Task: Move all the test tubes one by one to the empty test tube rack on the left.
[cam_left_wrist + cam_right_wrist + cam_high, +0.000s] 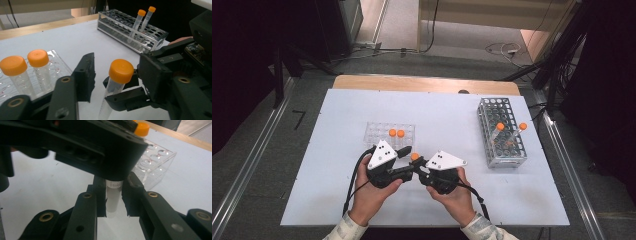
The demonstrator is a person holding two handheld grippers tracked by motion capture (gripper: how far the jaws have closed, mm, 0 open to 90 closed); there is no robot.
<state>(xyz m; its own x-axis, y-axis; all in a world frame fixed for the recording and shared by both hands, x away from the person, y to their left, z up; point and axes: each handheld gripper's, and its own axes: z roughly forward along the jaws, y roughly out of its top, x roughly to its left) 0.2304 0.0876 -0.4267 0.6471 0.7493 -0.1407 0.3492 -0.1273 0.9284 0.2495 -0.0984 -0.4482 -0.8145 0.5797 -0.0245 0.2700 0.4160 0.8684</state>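
Tube (113, 87) with an orange cap (121, 70) stands upright between my two tongs, near the middle of the surface (332, 150), just this side of the clear tray (377, 131). My right tongs (113, 196) are clamped on its body. My left tongs (113, 72) straddle the cap, pads not yet pressing. I judge it light, stiff and slippery plastic, so I'd take the cap squarely across its ribbed sides.

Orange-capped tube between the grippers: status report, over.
Right hand-held gripper shut on tube. Left hand-held gripper astride its cap, not gripping. Nothing in the way.
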